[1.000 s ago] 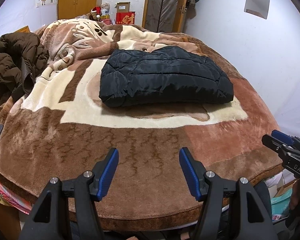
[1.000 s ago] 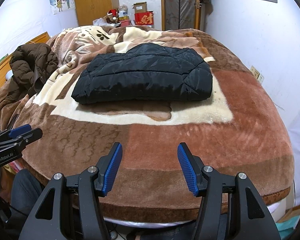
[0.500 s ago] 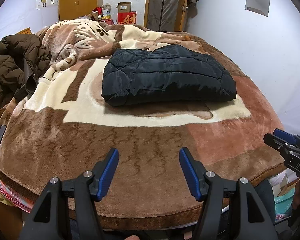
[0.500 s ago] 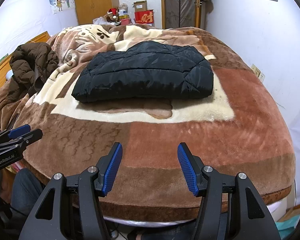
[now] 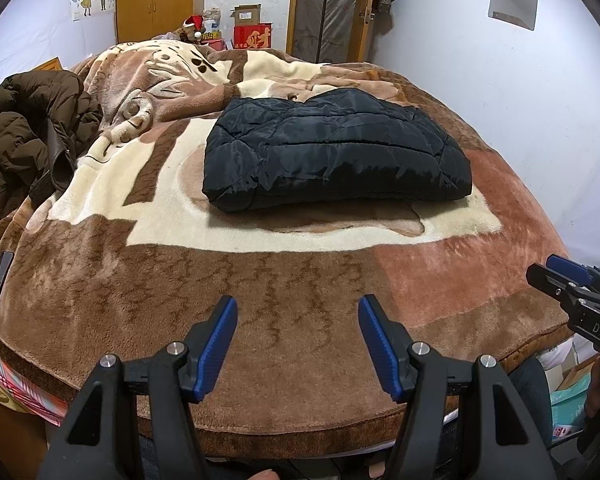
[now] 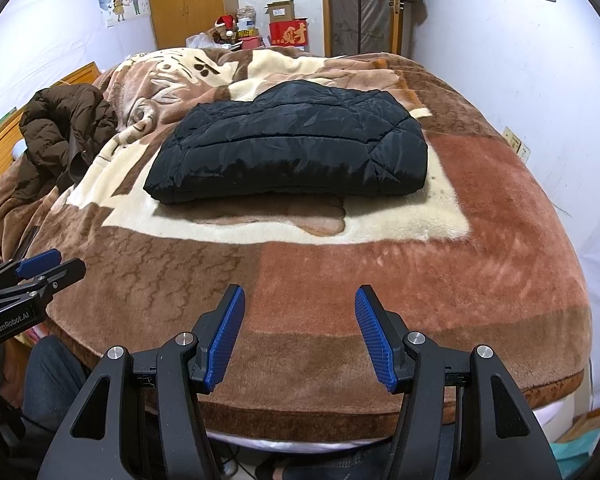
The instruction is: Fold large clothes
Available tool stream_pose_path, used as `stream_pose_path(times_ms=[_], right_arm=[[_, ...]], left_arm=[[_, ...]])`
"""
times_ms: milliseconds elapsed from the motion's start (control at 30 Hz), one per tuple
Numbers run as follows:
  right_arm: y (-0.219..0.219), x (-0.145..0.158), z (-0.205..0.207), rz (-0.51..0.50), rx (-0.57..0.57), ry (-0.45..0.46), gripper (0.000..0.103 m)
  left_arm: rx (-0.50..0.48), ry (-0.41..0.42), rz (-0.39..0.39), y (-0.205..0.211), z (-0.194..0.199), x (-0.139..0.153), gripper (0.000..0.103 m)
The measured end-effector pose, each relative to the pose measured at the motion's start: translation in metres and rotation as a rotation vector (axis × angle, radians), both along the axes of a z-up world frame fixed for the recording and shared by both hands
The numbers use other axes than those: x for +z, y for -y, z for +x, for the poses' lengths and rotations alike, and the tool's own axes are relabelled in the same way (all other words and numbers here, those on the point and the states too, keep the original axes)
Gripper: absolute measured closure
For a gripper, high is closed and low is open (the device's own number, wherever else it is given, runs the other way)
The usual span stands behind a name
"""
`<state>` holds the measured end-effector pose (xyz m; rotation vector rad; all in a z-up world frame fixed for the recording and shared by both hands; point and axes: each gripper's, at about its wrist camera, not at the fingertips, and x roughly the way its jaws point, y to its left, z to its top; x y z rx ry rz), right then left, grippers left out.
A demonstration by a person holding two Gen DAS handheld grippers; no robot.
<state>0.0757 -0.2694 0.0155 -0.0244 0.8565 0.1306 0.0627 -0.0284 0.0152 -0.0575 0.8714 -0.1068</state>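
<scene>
A: On the bed's brown and cream plush blanket [image 5: 308,280], the folded black quilted puffer jacket [image 5: 336,148] lies mid-bed, well apart from both grippers.
B: Grippers?
A: Left hand-held gripper [image 5: 296,336] and right hand-held gripper [image 6: 298,328]: jaws wide apart, empty, over the near edge. Crumpled brown puffer coat [image 6: 64,128] far left.

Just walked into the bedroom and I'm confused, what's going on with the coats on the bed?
A person holds two handheld grippers at the near edge of the brown patterned blanket. The left gripper and right gripper are both open and hold nothing. The black quilted jacket lies folded into a neat rectangle mid-bed. A brown puffer coat sits crumpled on the left, not yet folded.
</scene>
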Motion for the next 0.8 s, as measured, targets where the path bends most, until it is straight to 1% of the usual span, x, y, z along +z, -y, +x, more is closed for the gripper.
stream_pose_path(times_ms=[800], right_arm=[[-0.0006,0.0004,0.0001,0.001,-0.002,-0.001,0.045]], left_arm=[[-0.008,0.004,0.006,-0.0012,-0.0040,-0.0002,0.038]])
